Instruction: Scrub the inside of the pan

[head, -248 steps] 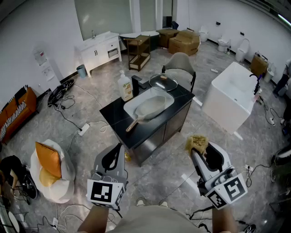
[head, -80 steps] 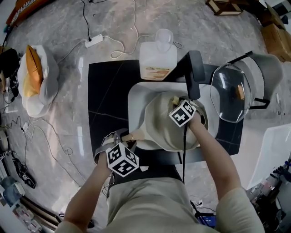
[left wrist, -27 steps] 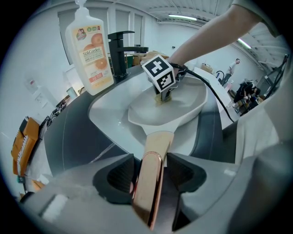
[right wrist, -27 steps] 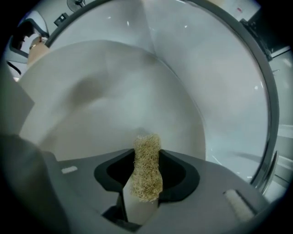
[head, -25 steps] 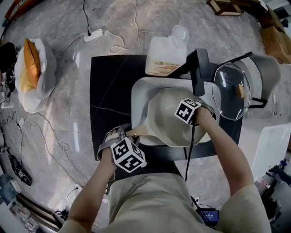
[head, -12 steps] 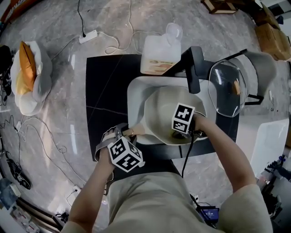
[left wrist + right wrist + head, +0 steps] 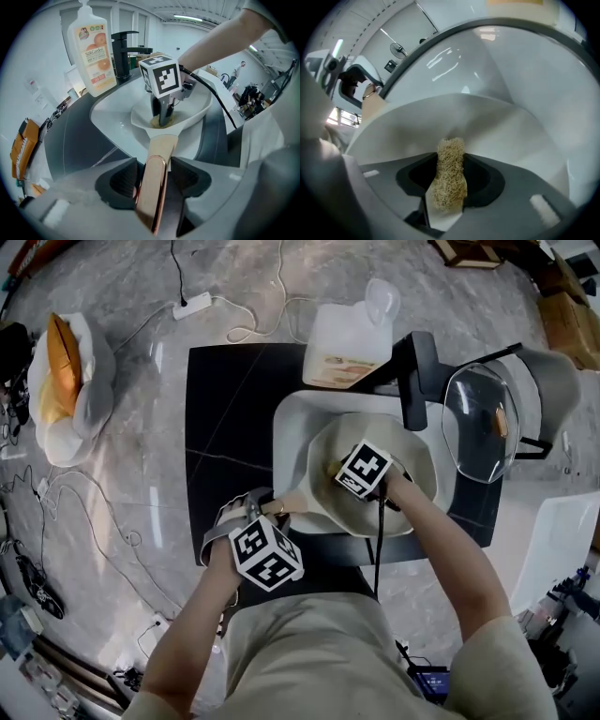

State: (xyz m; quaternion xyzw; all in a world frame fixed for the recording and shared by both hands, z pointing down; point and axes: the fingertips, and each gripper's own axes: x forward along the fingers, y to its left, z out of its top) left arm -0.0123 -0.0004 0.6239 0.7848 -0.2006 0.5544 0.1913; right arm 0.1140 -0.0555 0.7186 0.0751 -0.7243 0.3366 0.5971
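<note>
1 scrubber (image 7: 333,468) near pan (image 7: 417,456) wall, handle side; rest open.

The soap bottle (image 7: 91,47) label seems to read "SukGarden".

Soap bottle (image 7: 349,334), black faucet (image 7: 412,381) and glass lid (image 7: 480,423) border the sink (image 7: 286,427).

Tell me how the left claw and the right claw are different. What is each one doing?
The left claw squeezes the pan's shiny copper-coloured handle; the right claw squeezes a scratchy tan scrubber. The left claw sits outside the pan, at the near edge of the black counter; the right claw reaches down inside the pan. Both are shut on something and point downward.
</note>
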